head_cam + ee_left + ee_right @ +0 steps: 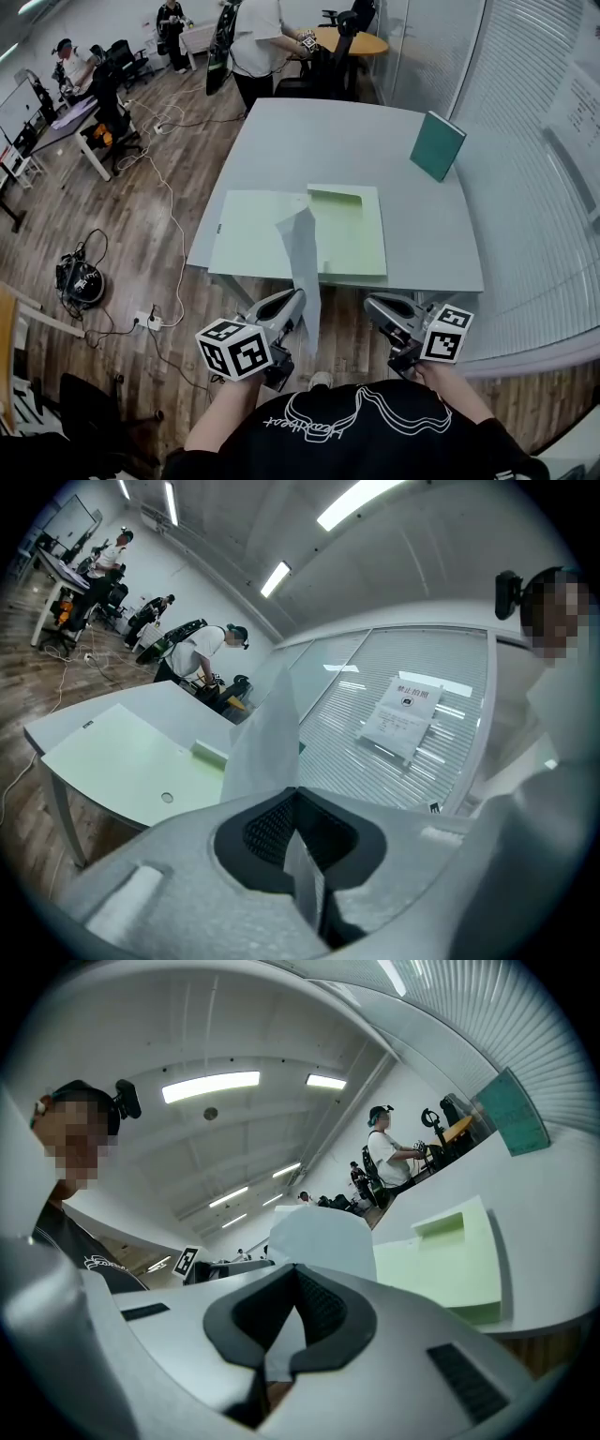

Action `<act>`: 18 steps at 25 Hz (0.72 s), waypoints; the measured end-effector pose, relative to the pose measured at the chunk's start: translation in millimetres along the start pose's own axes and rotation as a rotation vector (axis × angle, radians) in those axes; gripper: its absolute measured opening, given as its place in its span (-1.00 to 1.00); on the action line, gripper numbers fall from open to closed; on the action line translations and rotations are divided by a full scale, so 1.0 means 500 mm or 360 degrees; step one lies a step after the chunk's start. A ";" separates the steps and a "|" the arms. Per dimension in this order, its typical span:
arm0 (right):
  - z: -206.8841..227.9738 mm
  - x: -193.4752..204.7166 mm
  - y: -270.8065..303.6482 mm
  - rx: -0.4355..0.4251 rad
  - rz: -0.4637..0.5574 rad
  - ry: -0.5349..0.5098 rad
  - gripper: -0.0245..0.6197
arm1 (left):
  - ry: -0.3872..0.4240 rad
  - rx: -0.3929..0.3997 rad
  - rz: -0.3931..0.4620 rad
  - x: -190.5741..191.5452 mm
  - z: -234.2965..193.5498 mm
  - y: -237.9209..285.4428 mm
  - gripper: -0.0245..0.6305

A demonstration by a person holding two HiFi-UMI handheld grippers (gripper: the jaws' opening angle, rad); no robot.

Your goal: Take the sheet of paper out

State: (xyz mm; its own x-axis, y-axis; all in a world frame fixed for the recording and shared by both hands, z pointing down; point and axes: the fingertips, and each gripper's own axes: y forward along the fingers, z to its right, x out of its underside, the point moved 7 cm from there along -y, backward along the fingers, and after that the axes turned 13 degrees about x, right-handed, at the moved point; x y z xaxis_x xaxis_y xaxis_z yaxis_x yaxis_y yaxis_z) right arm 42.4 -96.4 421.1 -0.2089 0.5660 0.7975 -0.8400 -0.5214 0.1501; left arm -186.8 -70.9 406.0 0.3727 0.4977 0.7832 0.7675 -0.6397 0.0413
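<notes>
The left gripper (292, 300) is clenched on the near edge of the sheet of paper (302, 248), with the paper pinched between its pads. The sheet's long axis runs from those jaws straight away from the person, up over the table (328, 141) edge to the open green folder (361, 246), where its far end lies. Freeing it likely means pulling back along that line. The right gripper (380, 305) is closed on nothing, off to the right and well apart from the sheet.

Sheet of paper (302, 251) white; folder (251, 234) pale green; book (437, 144) teal; table (319, 141) grey; floor (173, 211) brown wood planks.
</notes>
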 end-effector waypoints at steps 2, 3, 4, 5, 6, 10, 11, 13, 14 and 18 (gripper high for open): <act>-0.003 -0.002 -0.031 -0.0012 -0.0003 -0.0004 -0.90 | 0.0006 -0.0021 0.0001 0.010 0.023 0.004 -0.88; -0.008 -0.003 -0.046 -0.0022 -0.0007 -0.0014 -0.90 | 0.0004 -0.0036 0.0006 0.014 0.035 0.004 -0.88; -0.015 -0.005 -0.059 -0.0034 -0.0012 -0.0037 -0.90 | 0.0000 -0.0050 0.0017 0.017 0.049 0.004 -0.88; -0.022 -0.008 -0.072 -0.0046 -0.0017 -0.0069 -0.90 | 0.0000 -0.0061 0.0032 0.020 0.064 0.003 -0.88; -0.028 -0.009 -0.084 -0.0057 -0.0021 -0.0099 -0.90 | 0.0006 -0.0071 0.0047 0.023 0.080 0.002 -0.88; -0.049 0.000 -0.138 -0.0103 -0.0019 -0.0115 -0.90 | 0.0028 -0.0094 0.0100 0.044 0.145 0.000 -0.88; -0.054 0.005 -0.153 -0.0110 -0.0019 -0.0113 -0.90 | 0.0024 -0.0094 0.0106 0.053 0.160 -0.002 -0.88; -0.061 0.013 -0.182 -0.0117 -0.0021 -0.0114 -0.90 | 0.0026 -0.0102 0.0108 0.070 0.189 -0.004 -0.88; -0.064 0.016 -0.195 -0.0120 -0.0018 -0.0113 -0.90 | 0.0032 -0.0111 0.0109 0.076 0.202 -0.006 -0.88; -0.079 0.022 -0.245 -0.0130 0.0024 -0.0120 -0.90 | 0.0053 -0.0140 0.0128 0.097 0.252 -0.017 -0.88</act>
State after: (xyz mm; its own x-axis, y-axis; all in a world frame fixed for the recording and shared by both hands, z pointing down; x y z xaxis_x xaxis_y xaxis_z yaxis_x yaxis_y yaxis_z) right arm 123.0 -1.2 388.7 -0.1859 0.5074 0.8414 -0.8757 -0.4740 0.0924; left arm -109.6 32.6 365.6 0.4125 0.4238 0.8064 0.6865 -0.7265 0.0307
